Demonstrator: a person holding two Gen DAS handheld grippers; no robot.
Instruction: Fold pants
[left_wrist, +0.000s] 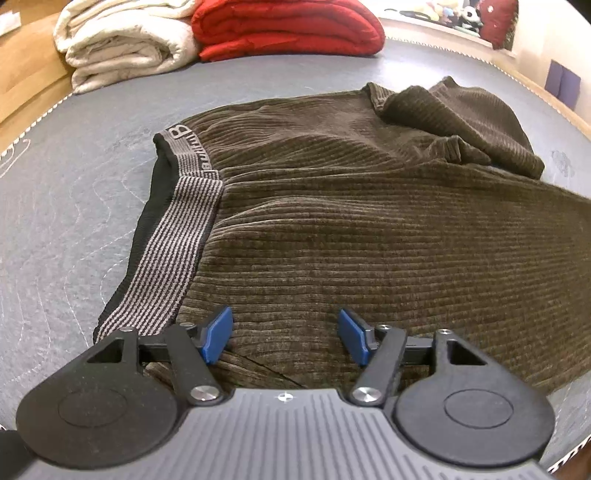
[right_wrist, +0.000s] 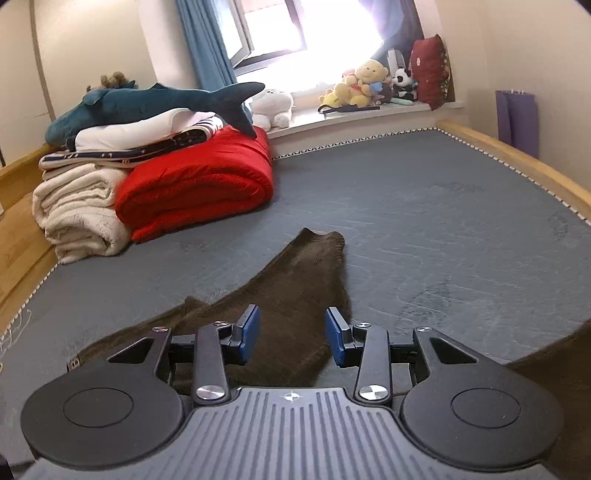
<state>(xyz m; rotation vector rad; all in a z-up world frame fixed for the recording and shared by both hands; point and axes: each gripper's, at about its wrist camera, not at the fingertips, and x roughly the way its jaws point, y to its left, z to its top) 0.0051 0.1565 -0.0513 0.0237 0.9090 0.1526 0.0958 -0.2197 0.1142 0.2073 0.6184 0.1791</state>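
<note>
Brown corduroy pants (left_wrist: 351, 206) lie spread on the grey mattress (left_wrist: 74, 206), their striped grey waistband (left_wrist: 173, 240) at the left in the left wrist view. A leg end (left_wrist: 461, 122) lies folded back over the pants at the far right. My left gripper (left_wrist: 286, 334) hovers open just above the near part of the fabric, nothing between its blue pads (left_wrist: 218, 334). In the right wrist view my right gripper (right_wrist: 291, 338) is open and empty above a brown pant leg (right_wrist: 295, 280) that tapers to a cuff (right_wrist: 321, 240) on the mattress (right_wrist: 443, 229).
A folded red quilt (right_wrist: 199, 184) and cream blanket (right_wrist: 77, 214) with folded linens and a plush shark (right_wrist: 147, 105) sit at the far left of the bed. Soft toys (right_wrist: 369, 85) line the windowsill. A wooden bed frame (right_wrist: 517, 162) runs along the right.
</note>
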